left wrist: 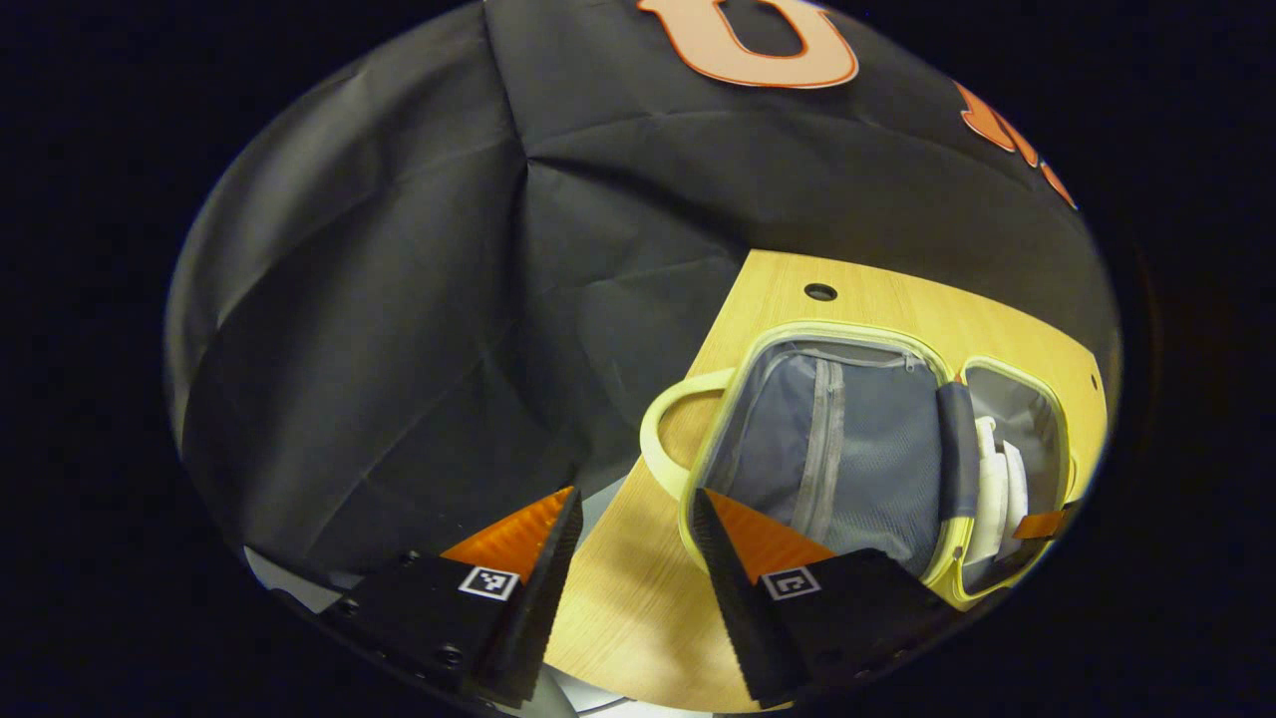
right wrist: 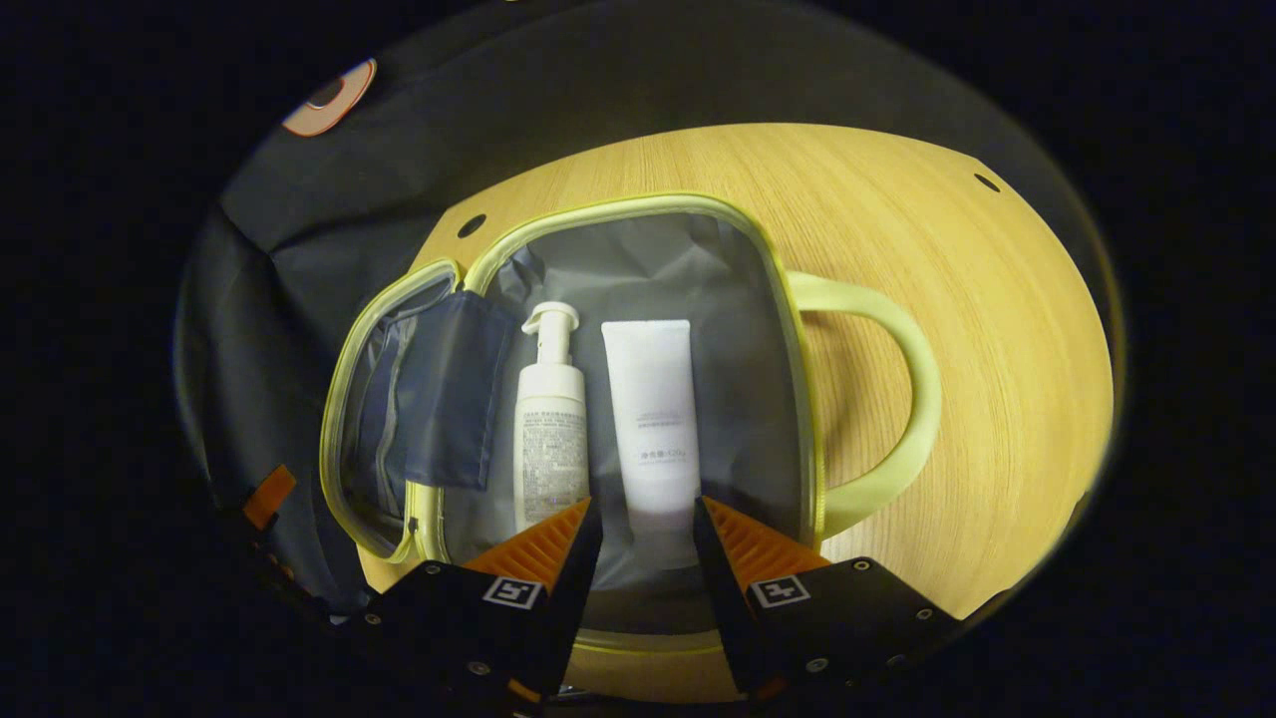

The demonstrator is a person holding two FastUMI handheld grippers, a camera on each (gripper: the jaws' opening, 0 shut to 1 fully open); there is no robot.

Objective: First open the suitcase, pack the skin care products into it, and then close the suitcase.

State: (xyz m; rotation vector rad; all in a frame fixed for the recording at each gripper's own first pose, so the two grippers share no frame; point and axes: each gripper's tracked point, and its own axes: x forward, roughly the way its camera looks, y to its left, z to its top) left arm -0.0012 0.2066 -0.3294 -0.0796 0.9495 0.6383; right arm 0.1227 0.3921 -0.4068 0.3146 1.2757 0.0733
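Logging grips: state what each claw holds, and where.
Nothing is held. The left claw is open above the wooden table; the right claw straddles the white squeeze tube's bottom end, ungripped.

Ahead of our right gripper point(right wrist: 646, 524), the tube point(right wrist: 653, 419) lies right of the pump bottle point(right wrist: 549, 424), both in the suitcase point(right wrist: 758, 329).

bench point(right wrist: 997, 329): light wood-grain top, rounded corner, small round holes near its far edge | on bench: suitcase point(right wrist: 797, 399), lying open and flat, both halves spread side by side, yellow-green rim and loop handles resting on the wood | rest of top: bare wood right of the suitcase
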